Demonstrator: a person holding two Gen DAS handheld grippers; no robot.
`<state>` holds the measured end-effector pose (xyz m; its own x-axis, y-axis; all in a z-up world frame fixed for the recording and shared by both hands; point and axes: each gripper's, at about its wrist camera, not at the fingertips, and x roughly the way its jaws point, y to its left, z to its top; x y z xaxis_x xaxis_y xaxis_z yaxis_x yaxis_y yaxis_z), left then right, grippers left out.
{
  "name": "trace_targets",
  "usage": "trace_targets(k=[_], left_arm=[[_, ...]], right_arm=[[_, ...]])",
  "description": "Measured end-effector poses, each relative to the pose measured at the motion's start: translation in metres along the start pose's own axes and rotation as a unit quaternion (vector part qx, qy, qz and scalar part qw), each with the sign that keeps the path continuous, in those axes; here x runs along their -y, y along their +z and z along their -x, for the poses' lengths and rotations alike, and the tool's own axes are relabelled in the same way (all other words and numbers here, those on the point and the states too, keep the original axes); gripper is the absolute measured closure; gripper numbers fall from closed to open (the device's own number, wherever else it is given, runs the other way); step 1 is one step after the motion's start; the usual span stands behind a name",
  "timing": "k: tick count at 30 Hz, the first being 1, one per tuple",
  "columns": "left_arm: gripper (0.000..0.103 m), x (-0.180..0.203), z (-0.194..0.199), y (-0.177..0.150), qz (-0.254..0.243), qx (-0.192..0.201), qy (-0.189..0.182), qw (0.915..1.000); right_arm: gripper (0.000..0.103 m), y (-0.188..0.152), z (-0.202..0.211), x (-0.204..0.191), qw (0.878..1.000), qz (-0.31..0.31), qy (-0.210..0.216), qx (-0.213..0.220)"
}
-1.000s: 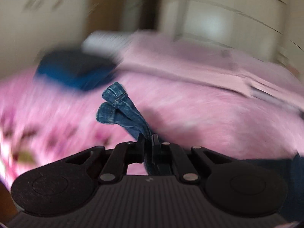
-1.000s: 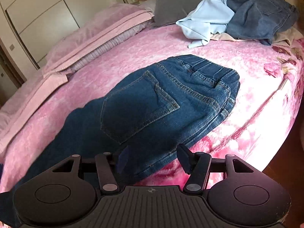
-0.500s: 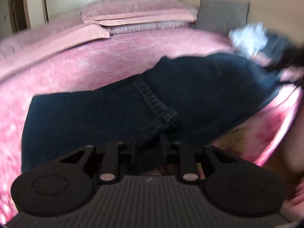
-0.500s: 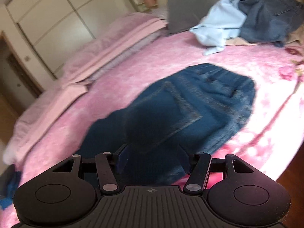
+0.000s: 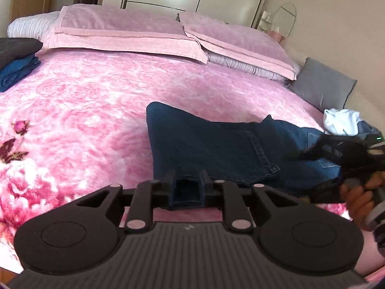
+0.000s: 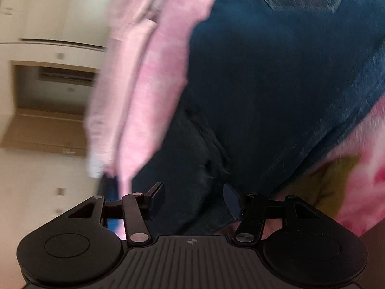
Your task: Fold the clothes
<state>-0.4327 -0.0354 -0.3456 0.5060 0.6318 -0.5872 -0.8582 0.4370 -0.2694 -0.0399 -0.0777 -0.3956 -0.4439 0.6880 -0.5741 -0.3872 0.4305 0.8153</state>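
Pink floral bedspread (image 5: 91, 110) carries the work. Nearest the left wrist camera, the left gripper (image 5: 188, 186) has a fold of the dark jeans (image 5: 216, 149) between its fingers; its jaws, clamped a second ago, have opened, then closed partway. The legs it carried then now lie doubled over the seat, so one fold looks done. At the right, a hand works the right gripper (image 6: 193, 198), its jaws spread wide over the denim, gripping nothing. Beyond lie pink pillows (image 5: 125, 29) and unfolded clothes (image 5: 341, 122), likely next.
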Motion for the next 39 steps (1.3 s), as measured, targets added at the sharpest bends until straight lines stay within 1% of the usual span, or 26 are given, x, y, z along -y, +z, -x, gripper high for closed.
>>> trace_targets(k=[1,5,6,7,8,9,10,11,12,13,14,15,16,19,20,21,22,23,26,28,30,31,34,37,38,39], left_arm=[[0.088,-0.003,0.000,-0.001,0.004,0.001,-0.002,1.0000],[0.088,-0.013,0.000,-0.003,0.021,0.002,-0.003,0.9998],[0.088,-0.016,0.000,-0.004,0.026,0.002,-0.004,0.9997],[0.088,-0.019,0.001,-0.004,0.030,0.002,-0.004,0.9995],[0.088,-0.021,0.001,-0.005,0.033,0.003,-0.003,0.9994],[0.088,-0.022,0.001,-0.005,0.034,0.004,-0.001,0.9994],[0.088,-0.023,0.001,-0.005,0.035,0.005,0.000,0.9994],[0.088,-0.023,0.002,-0.005,0.036,0.006,0.000,0.9993],[0.088,-0.024,0.002,-0.005,0.036,0.008,-0.001,0.9993],[0.088,-0.024,0.002,-0.004,0.036,0.009,-0.003,0.9993],[0.088,-0.024,0.001,-0.002,0.034,0.011,-0.005,0.9994],[0.088,-0.023,0.001,-0.001,0.032,0.013,-0.007,0.9994],[0.088,-0.021,0.000,0.001,0.029,0.014,-0.009,0.9994],[0.088,-0.015,-0.010,0.005,0.024,0.011,-0.020,0.9995],[0.088,-0.011,-0.016,0.005,0.021,0.007,-0.020,0.9996],[0.088,-0.008,-0.021,0.006,0.018,0.001,-0.021,0.9996],[0.088,-0.004,-0.027,0.006,0.014,-0.004,-0.021,0.9997],[0.088,-0.001,-0.032,0.006,0.012,-0.008,-0.021,0.9997],[0.088,0.005,-0.043,0.007,0.008,-0.017,-0.024,0.9995],[0.088,0.009,-0.047,0.009,0.001,-0.018,-0.024,0.9996],[0.088,0.011,-0.050,0.009,-0.003,-0.018,-0.024,0.9995],[0.088,0.012,-0.052,0.010,-0.003,-0.019,-0.024,0.9995],[0.088,0.016,-0.059,0.009,-0.011,-0.027,-0.016,0.9994],[0.089,0.017,-0.062,0.011,-0.020,-0.030,-0.012,0.9993],[0.089,0.016,-0.062,0.013,-0.024,-0.029,-0.011,0.9992],[0.090,0.015,-0.062,0.017,-0.029,-0.027,-0.008,0.9992]], right_arm=[[0.045,0.000,-0.004,-0.002,1.000,0.000,-0.017,0.001],[0.046,0.000,-0.019,-0.011,1.000,0.009,-0.020,0.006],[0.049,-0.001,-0.025,-0.013,1.000,0.016,-0.022,0.006],[0.056,-0.002,-0.032,-0.015,0.999,0.026,-0.032,0.009],[0.083,-0.004,-0.037,-0.016,0.998,0.039,-0.045,0.019],[0.091,-0.006,-0.042,-0.016,0.997,0.050,-0.053,0.027],[0.092,-0.009,-0.041,-0.017,0.996,0.066,-0.049,0.040],[0.093,-0.014,-0.033,-0.024,0.993,0.093,-0.039,0.063],[0.093,-0.018,-0.026,-0.030,0.989,0.120,-0.029,0.086],[0.094,-0.024,-0.016,-0.038,0.981,0.154,-0.016,0.114],[0.094,-0.030,-0.001,-0.050,0.968,0.200,0.000,0.150],[0.094,-0.035,0.015,-0.061,0.952,0.242,0.012,0.186],[0.094,-0.036,0.026,-0.066,0.941,0.268,0.011,0.209],[0.094,-0.014,0.026,-0.045,0.946,0.244,-0.068,0.203],[0.094,-0.005,0.023,-0.034,0.952,0.224,-0.092,0.190],[0.094,0.005,0.015,-0.014,0.967,0.174,-0.106,0.156],[0.094,0.011,0.011,0.006,0.978,0.127,-0.100,0.135],[0.094,0.010,0.011,0.014,0.980,0.114,-0.085,0.137],[0.094,0.004,0.012,0.008,0.976,0.134,-0.077,0.152],[0.094,0.006,0.020,0.000,0.973,0.149,-0.060,0.163],[0.094,0.005,0.025,-0.001,0.972,0.157,-0.054,0.167],[0.094,0.006,0.023,0.001,0.972,0.158,-0.058,0.163],[0.095,0.014,0.005,0.016,0.976,0.148,-0.099,0.128],[0.094,0.012,0.010,0.012,0.976,0.142,-0.097,0.136],[0.091,0.011,0.009,0.005,0.972,0.156,-0.112,0.135],[0.079,0.008,0.010,-0.003,0.964,0.181,-0.139,0.135]])
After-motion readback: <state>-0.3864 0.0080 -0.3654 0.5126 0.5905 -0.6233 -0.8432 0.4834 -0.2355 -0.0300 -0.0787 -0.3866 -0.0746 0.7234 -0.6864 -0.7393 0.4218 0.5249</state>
